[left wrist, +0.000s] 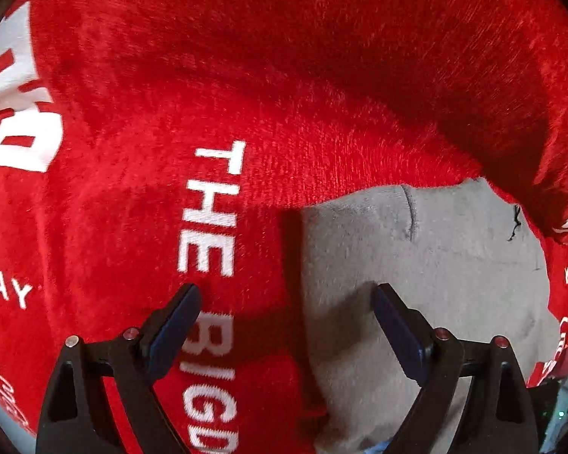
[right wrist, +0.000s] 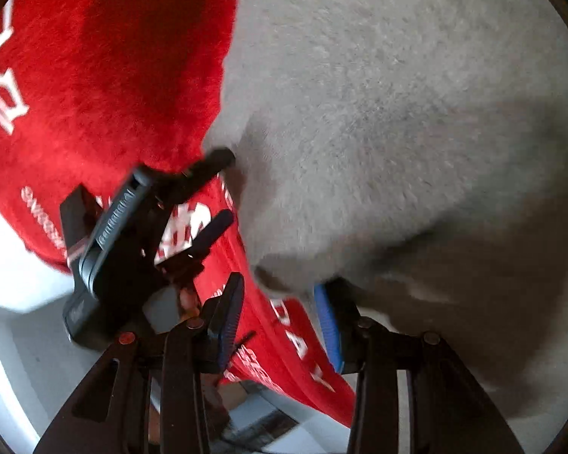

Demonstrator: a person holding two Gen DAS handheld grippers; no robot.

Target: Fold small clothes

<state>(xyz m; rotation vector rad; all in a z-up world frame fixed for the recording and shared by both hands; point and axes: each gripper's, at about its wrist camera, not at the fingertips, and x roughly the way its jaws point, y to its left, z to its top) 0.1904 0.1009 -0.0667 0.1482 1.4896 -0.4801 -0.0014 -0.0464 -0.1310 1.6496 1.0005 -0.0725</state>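
**Grippers over red cloth**

Red cloth [left wrist: 246, 94] with white lettering spread over grey surface [left wrist: 416, 265]. Left gripper [left wrist: 286, 302] pointing down, jaws wide, straddling cloth's edge, gripping nothing. Right gripper [right wrist: 280, 314] partly open above cloth's [right wrist: 94, 75] printed border; pads not pressing it. Left gripper [right wrist: 223, 189] visible from right wrist too.

The left gripper [left wrist: 286, 302] points down with its jaws wide apart. The right gripper [right wrist: 280, 302] is partly open, holding nothing.
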